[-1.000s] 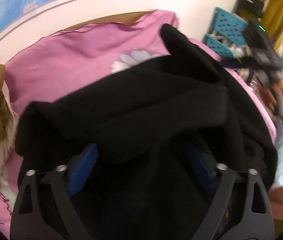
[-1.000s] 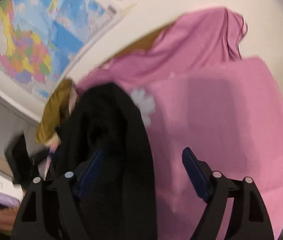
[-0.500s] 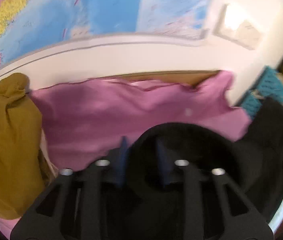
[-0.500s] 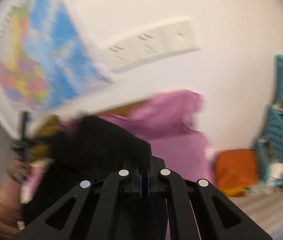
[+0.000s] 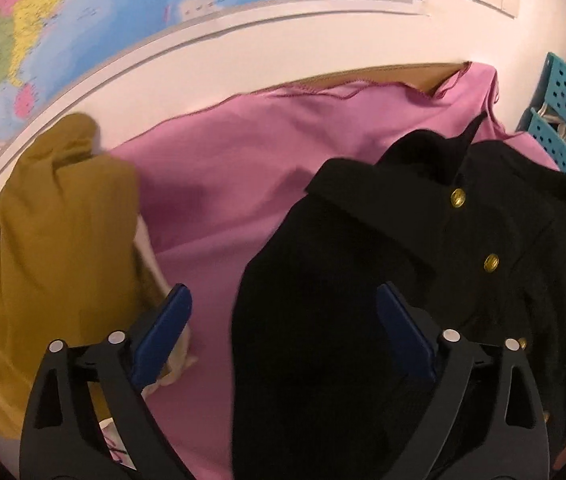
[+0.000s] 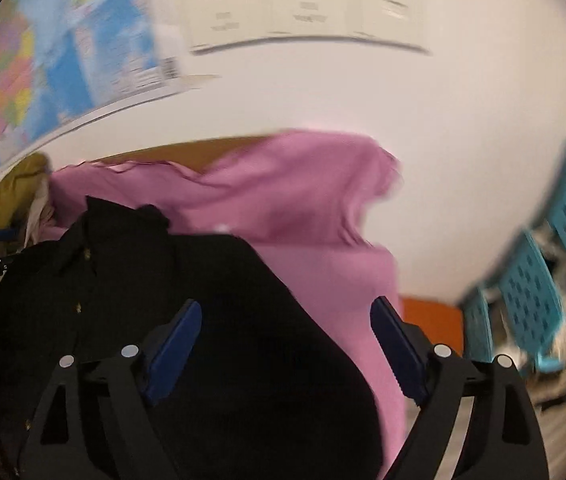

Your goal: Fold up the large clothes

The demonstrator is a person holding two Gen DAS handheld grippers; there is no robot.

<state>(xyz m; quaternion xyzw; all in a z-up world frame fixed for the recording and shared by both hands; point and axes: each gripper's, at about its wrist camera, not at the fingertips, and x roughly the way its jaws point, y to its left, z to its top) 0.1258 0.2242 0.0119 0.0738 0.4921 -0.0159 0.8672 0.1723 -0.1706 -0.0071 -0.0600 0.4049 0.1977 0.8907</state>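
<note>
Both claws, shut on cloth half a second ago, now gape empty: left claw (image 5: pixel 283 320) at the black coat's (image 5: pixel 383 280) nine-o'clock hem on the pink-draped counter (image 5: pixel 223 168), right claw (image 6: pixel 285 336) above its three-o'clock side, best regripped at matching corners.

A pink cloth (image 5: pixel 243 168) covers the table (image 5: pixel 411 74), and only a brown strip of the table shows at the back edge by the wall. On the cloth lies a black jacket (image 5: pixel 363 280) with gold buttons. A mustard garment (image 5: pixel 43 240) is heaped at the left.
</note>
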